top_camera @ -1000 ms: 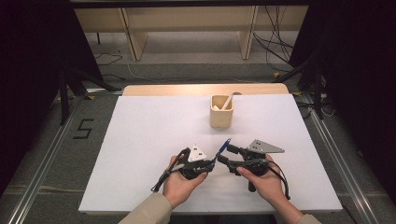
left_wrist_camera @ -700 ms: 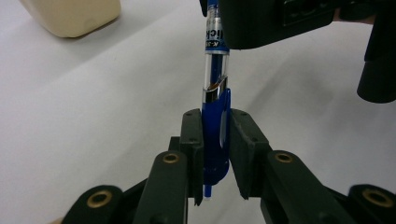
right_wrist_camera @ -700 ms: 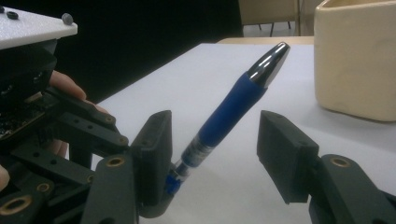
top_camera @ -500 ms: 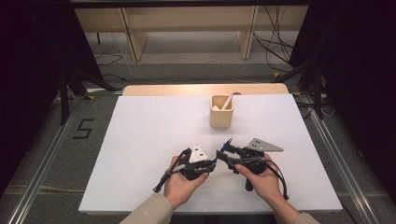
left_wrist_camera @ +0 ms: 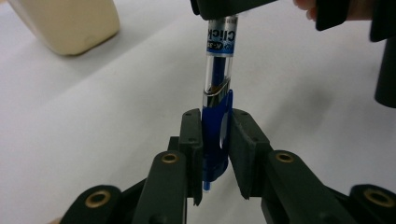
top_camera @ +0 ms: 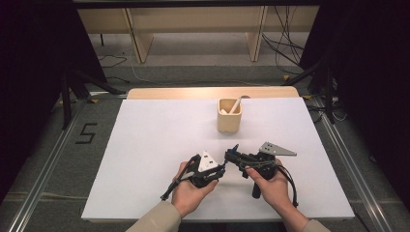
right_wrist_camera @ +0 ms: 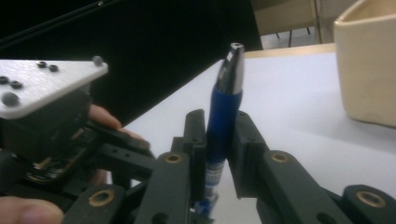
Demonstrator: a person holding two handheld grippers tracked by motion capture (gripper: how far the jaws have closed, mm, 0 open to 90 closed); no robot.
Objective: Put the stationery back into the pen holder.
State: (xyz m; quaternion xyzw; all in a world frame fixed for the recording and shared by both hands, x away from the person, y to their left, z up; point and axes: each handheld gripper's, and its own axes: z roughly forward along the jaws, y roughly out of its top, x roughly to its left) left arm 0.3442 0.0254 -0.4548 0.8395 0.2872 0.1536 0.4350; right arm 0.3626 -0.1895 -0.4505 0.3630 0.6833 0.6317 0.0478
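Your left gripper (top_camera: 220, 170) sat low over the near middle of the white worktop (top_camera: 145, 145), grey plate up, cable trailing off to the near left. In the left gripper view its jaws were nearly closed and pinched the blue clip end of the pen (left_wrist_camera: 216, 112); the clear barrel with its printed label ran up from there into the other gripper's black jaws at the top of the frame. The pen hung above the worktop, not touching it, spanning the small gap between your two grippers.

Your right gripper (top_camera: 231, 155) was just right of the left one, plate tilted to the far right, cable looping down by your wrist. Its jaws had just been closing, and in the right gripper view they clamped the blue grip section of the pen, the silver tip sticking up past them. Your left hand (right_wrist_camera: 100, 119) and its gripper sat close on the left of that view.

Farther off, right of centre, a cream square cup (top_camera: 229, 115) stood upright on the worktop with a pale stick (top_camera: 235, 105) leaning in it, well apart from both grippers.
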